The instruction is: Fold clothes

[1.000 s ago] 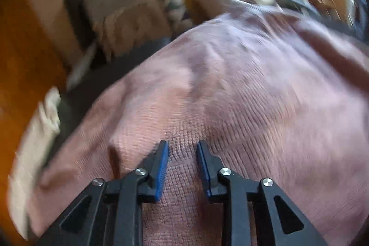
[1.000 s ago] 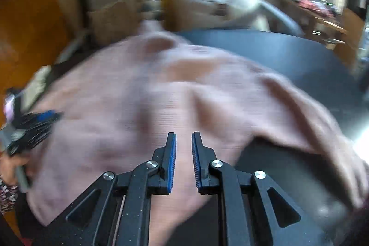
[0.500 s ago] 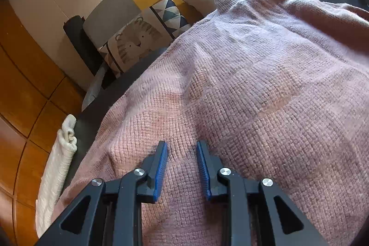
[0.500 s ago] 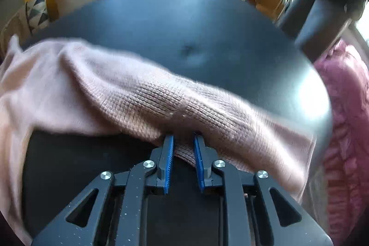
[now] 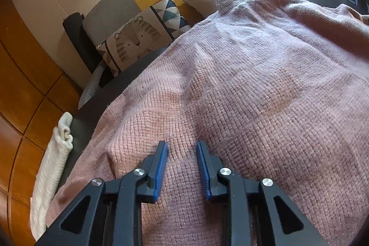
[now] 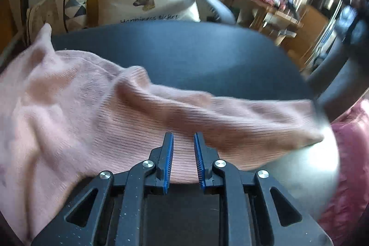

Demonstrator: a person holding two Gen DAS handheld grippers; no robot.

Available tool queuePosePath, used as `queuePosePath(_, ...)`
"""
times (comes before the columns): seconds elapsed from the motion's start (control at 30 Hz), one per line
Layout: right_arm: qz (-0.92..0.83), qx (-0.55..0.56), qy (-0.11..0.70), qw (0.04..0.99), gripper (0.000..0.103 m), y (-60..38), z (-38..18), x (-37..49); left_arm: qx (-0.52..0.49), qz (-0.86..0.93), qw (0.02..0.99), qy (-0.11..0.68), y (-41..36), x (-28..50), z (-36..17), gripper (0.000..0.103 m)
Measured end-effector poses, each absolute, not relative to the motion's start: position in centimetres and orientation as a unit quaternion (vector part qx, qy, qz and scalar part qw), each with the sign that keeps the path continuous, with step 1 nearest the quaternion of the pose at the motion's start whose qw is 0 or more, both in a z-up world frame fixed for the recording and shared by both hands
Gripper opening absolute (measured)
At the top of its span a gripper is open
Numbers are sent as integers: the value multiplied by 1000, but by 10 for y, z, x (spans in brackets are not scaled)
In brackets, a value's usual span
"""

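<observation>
Lying spread on the dark worktop (image 6: 180, 54), pink knit sweater (image 5: 253, 89) sits under left hand-held gripper (image 5: 182, 149), parted, empty; right hand-held gripper (image 6: 183, 140), parted, straddles its sleeve (image 6: 242, 117).

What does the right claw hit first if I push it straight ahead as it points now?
Most likely the pink knit sweater: the right claw is open with the sleeve fabric already between its fingers, the dark table beyond. Depth is blurred.
</observation>
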State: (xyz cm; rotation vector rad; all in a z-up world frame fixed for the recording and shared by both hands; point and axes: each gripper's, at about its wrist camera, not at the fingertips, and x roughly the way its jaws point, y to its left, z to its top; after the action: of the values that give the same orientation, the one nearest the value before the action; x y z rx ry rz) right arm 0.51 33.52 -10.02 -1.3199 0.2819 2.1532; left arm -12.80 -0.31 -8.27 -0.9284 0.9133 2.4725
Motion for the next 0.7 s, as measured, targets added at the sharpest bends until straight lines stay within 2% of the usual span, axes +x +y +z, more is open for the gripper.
queuePosePath(0.07,803,-506,102,298,21,339,-112,0,-327,872,172,323,-3,-128,-83,27)
queuePosePath(0.1,803,-503,90,308,26,339,-113,0,-327,872,172,322,-3,-128,-83,27)
queuePosePath(0.13,797,-505,84,321,43,342,-112,2,-327,872,173,321,-3,-128,-83,27)
queuePosePath(0.2,777,-508,120,353,65,356,-110,15,-328,872,173,320,-4,-128,-83,27)
queuePosePath(0.23,770,-512,137,356,66,361,-107,18,-327,872,173,320,-4,-128,-83,27)
queuePosePath(0.27,764,-516,154,356,66,365,-104,20,-327,872,173,320,-4,-128,-83,27)
queuePosePath(0.3,758,-520,170,355,59,369,-100,23,-326,872,173,320,-4,-128,-83,27)
queuePosePath(0.33,772,-507,149,353,40,364,-88,20,-326,873,174,319,-4,-128,-83,27)
queuePosePath(0.4,795,-497,92,334,26,345,-71,4,-326,873,174,319,-4,-129,-83,27)
queuePosePath(0.47,806,-499,55,315,26,332,-66,-12,-326,873,172,320,-4,-128,-83,27)
queuePosePath(0.7,794,-551,24,257,26,309,-99,-62,-327,873,173,319,-4,-129,-83,27)
